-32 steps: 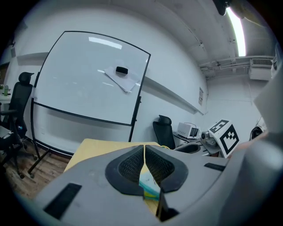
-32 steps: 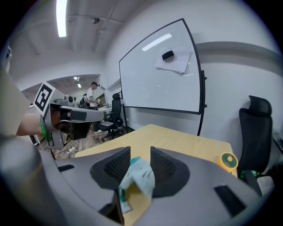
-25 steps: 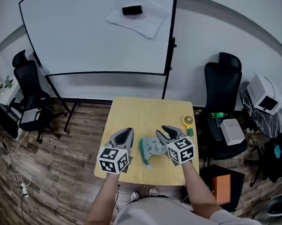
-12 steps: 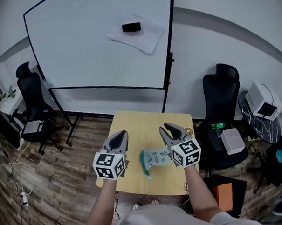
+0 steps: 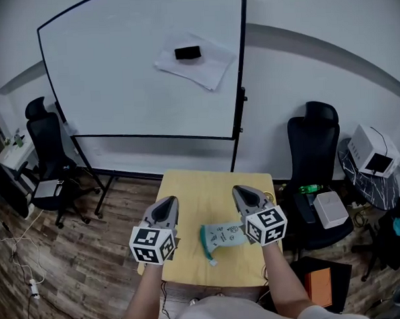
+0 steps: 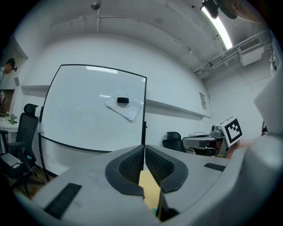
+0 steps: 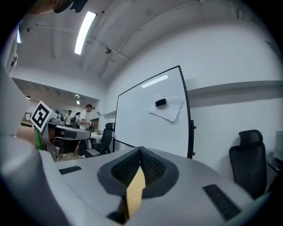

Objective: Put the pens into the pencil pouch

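Observation:
A teal pencil pouch (image 5: pixel 221 235) lies on the small yellow table (image 5: pixel 201 188), near its front edge. Both grippers hover level above the table, one on each side of the pouch and apart from it. My left gripper (image 5: pixel 167 203) is shut, its pads (image 6: pixel 132 164) pressed together with nothing between them. On the other side, my right gripper (image 5: pixel 244 192) is also shut and empty, its pads (image 7: pixel 152 167) touching. In both gripper views only a yellow sliver of table shows between the jaws. I cannot make out any pens in these views.
A whiteboard on a stand (image 5: pixel 143 65) rises behind the table, with paper and a black eraser (image 5: pixel 187 53) stuck on it. Black office chairs stand at the left (image 5: pixel 43 129) and right (image 5: pixel 318 134). A white box (image 5: pixel 331 205) and a green bottle (image 5: pixel 310 188) lie to the right of the table.
Both grippers have risen above the table, still shut. The head view has tilted up, so the table and pouch sit lower and smaller in the picture.

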Motion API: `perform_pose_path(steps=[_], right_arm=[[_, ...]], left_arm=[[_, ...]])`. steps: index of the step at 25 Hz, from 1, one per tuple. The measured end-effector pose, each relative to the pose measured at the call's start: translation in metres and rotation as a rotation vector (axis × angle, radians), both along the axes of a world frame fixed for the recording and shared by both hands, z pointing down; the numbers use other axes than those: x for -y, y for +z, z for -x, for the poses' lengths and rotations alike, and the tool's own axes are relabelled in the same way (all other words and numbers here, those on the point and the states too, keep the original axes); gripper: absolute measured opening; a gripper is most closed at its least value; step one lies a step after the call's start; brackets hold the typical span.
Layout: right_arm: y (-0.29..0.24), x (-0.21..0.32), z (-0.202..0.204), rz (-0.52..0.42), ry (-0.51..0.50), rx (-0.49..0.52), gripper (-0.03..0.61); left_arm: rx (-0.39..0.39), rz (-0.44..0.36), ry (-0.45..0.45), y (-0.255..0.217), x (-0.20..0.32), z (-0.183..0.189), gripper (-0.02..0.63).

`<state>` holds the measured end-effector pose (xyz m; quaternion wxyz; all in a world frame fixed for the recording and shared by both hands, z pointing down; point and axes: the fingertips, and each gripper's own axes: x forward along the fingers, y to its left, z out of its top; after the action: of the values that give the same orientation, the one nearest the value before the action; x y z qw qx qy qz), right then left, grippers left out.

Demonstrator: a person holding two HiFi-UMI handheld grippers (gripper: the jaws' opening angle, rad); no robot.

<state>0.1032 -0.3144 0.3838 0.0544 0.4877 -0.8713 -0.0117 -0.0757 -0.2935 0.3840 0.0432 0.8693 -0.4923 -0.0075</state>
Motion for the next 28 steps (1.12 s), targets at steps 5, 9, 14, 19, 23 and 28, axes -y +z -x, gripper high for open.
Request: perform_pose_path(steps=[5,9,14,19,23,28], right_arm=[[0.003,-0.001,0.0,0.005,-0.001,0.008,0.0],[0.005,-0.002,0.004,0.012,-0.014,0.001,0.0],[0.007,-0.006,0.008,0.015,-0.028,0.0,0.0],[0.006,-0.006,0.009,0.014,-0.033,0.001,0.0],[0.007,-0.008,0.011,0.014,-0.036,0.001,0.0],[0.006,-0.009,0.011,0.015,-0.038,0.004,0.0]], left_arm=[[-0.003,-0.003,-0.006,0.0,0.001,0.002,0.02],[-0.009,0.002,-0.007,-0.001,0.003,0.003,0.02],[-0.007,0.008,-0.006,0.001,0.002,0.003,0.02],[-0.007,0.011,-0.011,0.001,0.003,0.004,0.02],[-0.005,0.011,-0.012,0.001,0.003,0.005,0.02],[-0.004,0.012,-0.01,0.0,0.002,0.005,0.02]])
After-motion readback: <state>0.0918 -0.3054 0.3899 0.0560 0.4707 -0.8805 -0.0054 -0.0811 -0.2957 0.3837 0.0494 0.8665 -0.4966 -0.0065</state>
